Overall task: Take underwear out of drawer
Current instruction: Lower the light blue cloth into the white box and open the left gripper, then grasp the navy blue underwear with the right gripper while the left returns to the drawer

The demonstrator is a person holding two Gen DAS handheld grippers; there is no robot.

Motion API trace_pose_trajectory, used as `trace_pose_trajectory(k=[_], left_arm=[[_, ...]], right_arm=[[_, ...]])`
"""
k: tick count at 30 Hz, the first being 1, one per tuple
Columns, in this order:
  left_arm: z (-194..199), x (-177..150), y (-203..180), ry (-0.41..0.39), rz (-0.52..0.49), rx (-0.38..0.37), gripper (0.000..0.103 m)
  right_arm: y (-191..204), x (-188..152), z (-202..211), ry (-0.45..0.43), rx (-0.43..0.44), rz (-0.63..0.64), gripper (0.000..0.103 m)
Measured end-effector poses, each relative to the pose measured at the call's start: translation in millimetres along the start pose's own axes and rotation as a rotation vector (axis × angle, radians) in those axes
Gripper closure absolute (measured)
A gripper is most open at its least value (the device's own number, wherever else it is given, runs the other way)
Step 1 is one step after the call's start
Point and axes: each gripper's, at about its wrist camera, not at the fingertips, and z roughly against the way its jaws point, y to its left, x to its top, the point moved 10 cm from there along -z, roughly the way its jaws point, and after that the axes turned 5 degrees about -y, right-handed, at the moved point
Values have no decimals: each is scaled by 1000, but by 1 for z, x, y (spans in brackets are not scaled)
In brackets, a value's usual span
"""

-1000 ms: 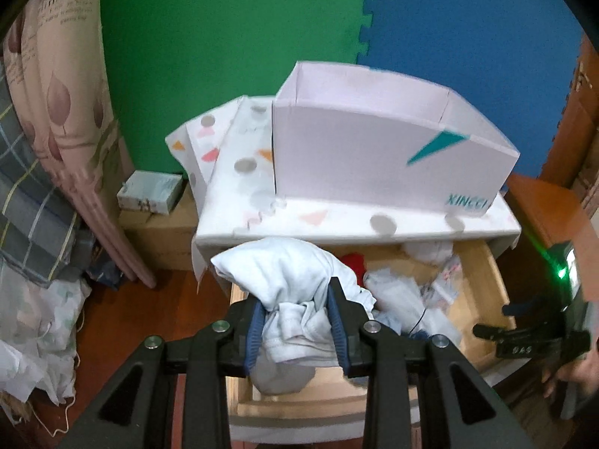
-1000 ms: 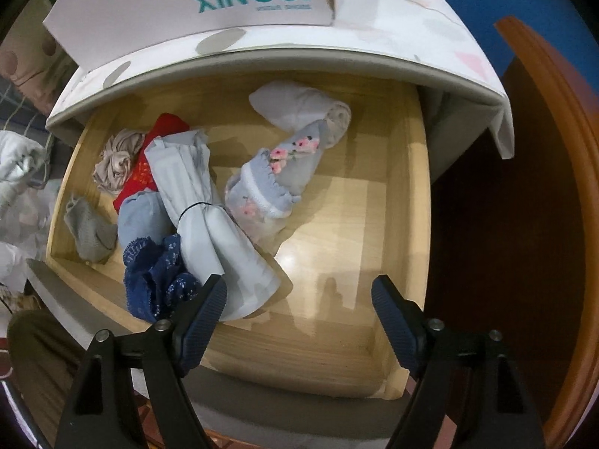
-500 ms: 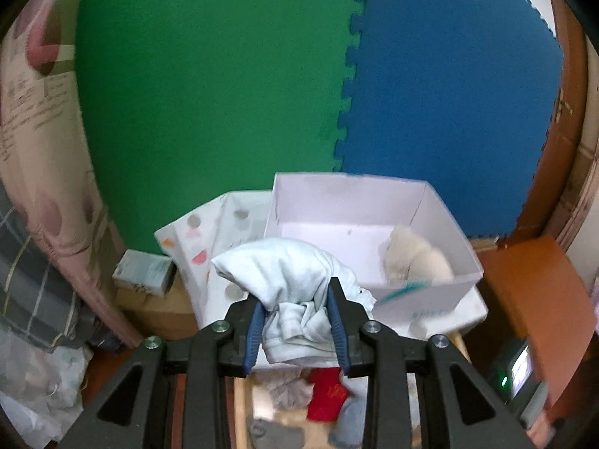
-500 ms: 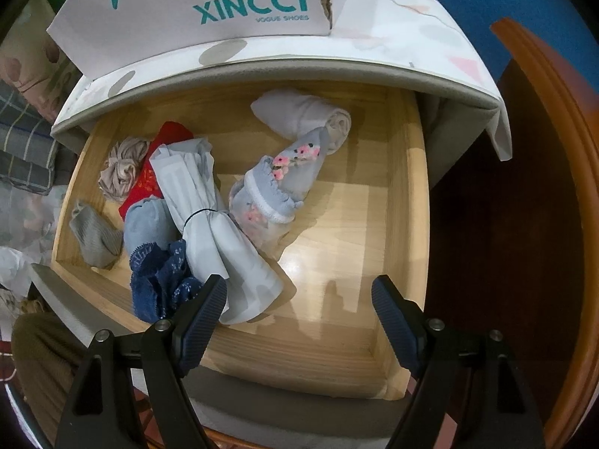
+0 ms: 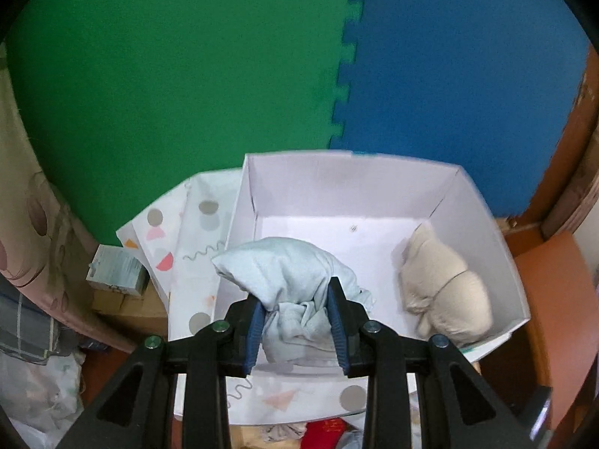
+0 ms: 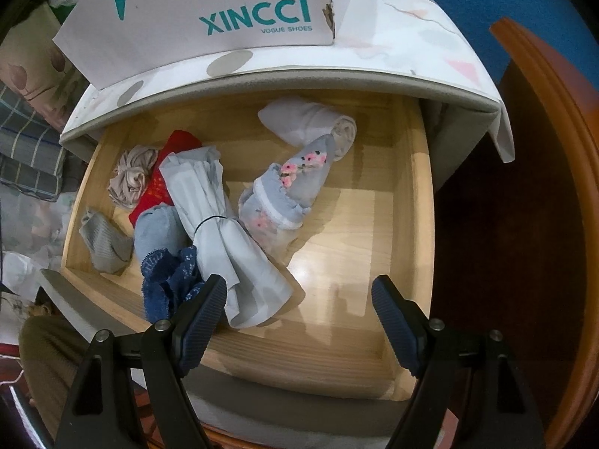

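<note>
in the left wrist view, a bundle of pale blue underwear is clamped between the blue pads of the left gripper, at lower centre of the frame. the bundle is held above the near left part of an open white shoe box, which occupies the middle of the frame. a beige rolled garment lies inside the box against its right wall. the box stands on a patterned cabinet top; a green and blue foam mat wall fills the upper frame.

in the right wrist view, the right gripper is seen at lower centre with its jaws spread wide and nothing between them. it is positioned over the front edge of the open wooden drawer. further garments remain in the drawer: a tied pale grey roll at centre, a floral grey piece to its right, a navy lace piece at lower left, and a red piece at upper left.
</note>
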Motion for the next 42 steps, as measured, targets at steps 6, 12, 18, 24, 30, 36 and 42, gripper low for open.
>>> trace_pose_trajectory(k=[6,12,18,24,30,36,42], left_arm=[[-18,-20,4,74,31,32,71],[-20,-40,15,134,101,69,71],[-15,-58,14,182,131,96,71],[-11,-59,16,186,152,105,67],[2,-47,23,136,184,99,62],[39,-33,24,63,131,107,56],[76,-57,27,44,44,136,56]], right_arm=[[4,1,-1,-3,12,1,25],[5,0,0,-7,10,4,25],[5,0,0,-11,13,0,25],[5,0,0,-9,12,2,25],[7,0,-1,-6,13,-3,25],[11,-1,-4,10,21,-8,25],[13,-3,-7,19,22,-7,26]])
